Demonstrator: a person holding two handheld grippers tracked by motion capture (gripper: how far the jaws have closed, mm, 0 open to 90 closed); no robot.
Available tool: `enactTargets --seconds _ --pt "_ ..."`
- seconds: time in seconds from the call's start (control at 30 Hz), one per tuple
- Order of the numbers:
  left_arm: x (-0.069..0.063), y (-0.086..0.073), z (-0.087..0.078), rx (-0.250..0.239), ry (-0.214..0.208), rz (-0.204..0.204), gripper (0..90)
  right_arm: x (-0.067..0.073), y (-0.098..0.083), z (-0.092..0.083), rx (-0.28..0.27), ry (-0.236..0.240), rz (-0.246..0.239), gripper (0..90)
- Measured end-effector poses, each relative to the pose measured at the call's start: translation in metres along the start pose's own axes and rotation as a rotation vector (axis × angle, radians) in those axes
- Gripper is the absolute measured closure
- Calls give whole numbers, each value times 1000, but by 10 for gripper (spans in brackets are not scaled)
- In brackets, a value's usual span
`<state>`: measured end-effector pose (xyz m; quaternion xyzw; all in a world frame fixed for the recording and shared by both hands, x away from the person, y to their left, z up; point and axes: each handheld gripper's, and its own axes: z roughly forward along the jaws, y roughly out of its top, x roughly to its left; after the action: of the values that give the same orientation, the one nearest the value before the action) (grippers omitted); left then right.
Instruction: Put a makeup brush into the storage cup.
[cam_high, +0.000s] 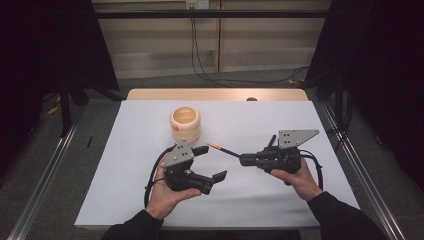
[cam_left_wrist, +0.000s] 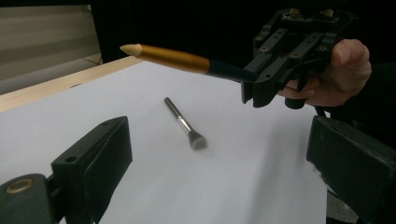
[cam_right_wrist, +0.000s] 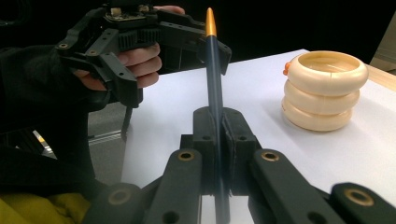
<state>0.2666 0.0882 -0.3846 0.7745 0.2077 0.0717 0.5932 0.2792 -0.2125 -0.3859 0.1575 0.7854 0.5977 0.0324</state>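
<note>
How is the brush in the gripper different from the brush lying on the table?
The held brush is up in the air, clamped in the right gripper; the other brush lies flat on the table, touching no gripper. The held brush has a gold collar and a pale pointed tip; the lying one has a silvery collar and a flat, wide, dark tip. The held one looks thicker. Both have dark handles.

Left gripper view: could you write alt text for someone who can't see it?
A hand-held black gripper at upper right clamps a dark brush handle with a gold ferrule and a cream tip, held above a white table. A small makeup brush lies flat on the table below it. Two open black jaws of the camera's own gripper frame the bottom corners.
</note>
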Motion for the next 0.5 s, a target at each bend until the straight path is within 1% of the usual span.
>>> enactTargets --seconds 0.07,0.1,0.13,0.2,0.23,0.27,0.3,0.33,0.37,0.4,0.43,0.47,0.5 --pt "1 2 1 7 -1 16 90 0 0 1 3 1 0 855" --pt "0 3 1 5 1 15 97 0 0 1 6 -2 -1 855" --pt "1 5 3 7 -2 27 122 0 0 2 5 -1 -2 855" --pt "1 7 4 9 5 26 127 1 1 3 8 -4 -5 855" --pt "1 8 5 0 5 28 135 2 1 4 11 -4 -9 855" --pt "1 10 5 -1 14 31 139 2 1 4 13 -10 -11 855" --pt "0 13 6 -10 63 24 135 2 1 4 12 -12 -13 854" --pt "0 13 6 -10 63 24 128 1 1 4 11 -17 -14 855" --pt "1 14 6 -17 61 14 146 1 1 4 10 -23 -14 855" --pt "3 15 7 -23 23 -7 146 1 1 4 10 -23 -14 855" --pt "6 15 8 -24 27 -20 199 0 0 3 6 -29 -13 855" --pt "6 15 8 -24 27 -20 204 0 0 3 6 -29 -13 855" --pt "6 14 10 -29 17 -34 204 0 0 2 4 -32 -12 855"
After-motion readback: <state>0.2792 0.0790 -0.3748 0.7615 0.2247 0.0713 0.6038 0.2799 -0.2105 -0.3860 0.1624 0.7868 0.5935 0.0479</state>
